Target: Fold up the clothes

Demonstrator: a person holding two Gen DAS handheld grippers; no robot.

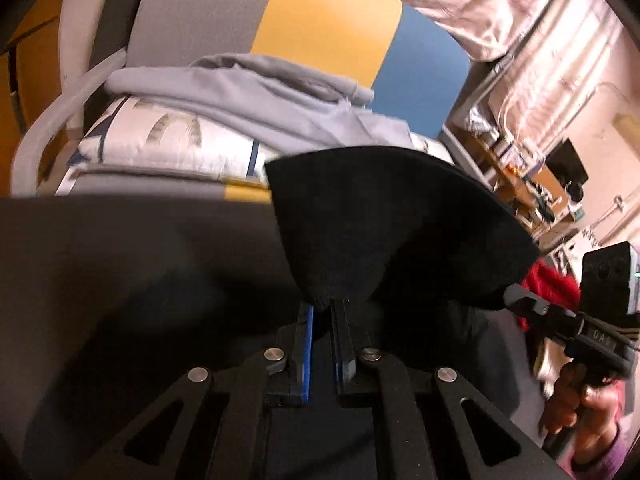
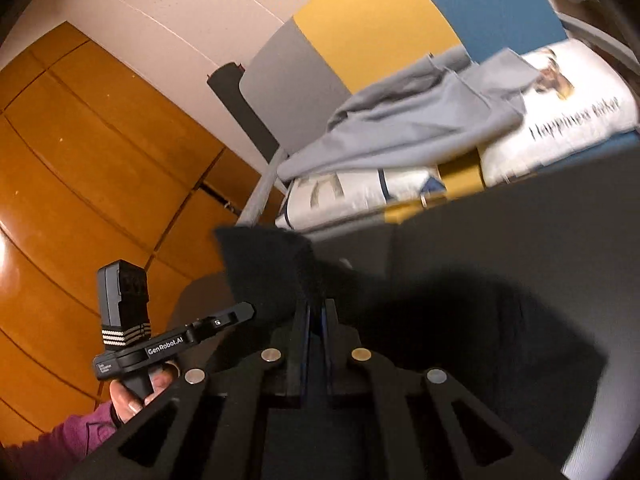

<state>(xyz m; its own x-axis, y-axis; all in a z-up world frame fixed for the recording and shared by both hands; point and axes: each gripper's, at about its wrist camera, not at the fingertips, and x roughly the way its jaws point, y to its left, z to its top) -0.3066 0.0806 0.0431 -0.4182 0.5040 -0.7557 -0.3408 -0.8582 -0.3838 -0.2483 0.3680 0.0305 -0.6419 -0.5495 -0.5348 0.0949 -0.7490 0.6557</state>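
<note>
I have both grippers pinched tight on the black knitted cloth [image 1: 400, 232], lifted off the dark table [image 1: 120, 260]. My left gripper [image 1: 325, 308] clamps one bunched edge, tilted down; my right gripper [image 2: 316, 308] nips the other, its hand [image 1: 576, 396] wrapped round the handle just beside the cloth.

I count one black garment [image 1: 400, 232] and one grey garment [image 1: 248, 92]. Two printed pillows [image 2: 560, 120] lie behind. My two grippers [image 1: 322, 308] complete the tally.
</note>
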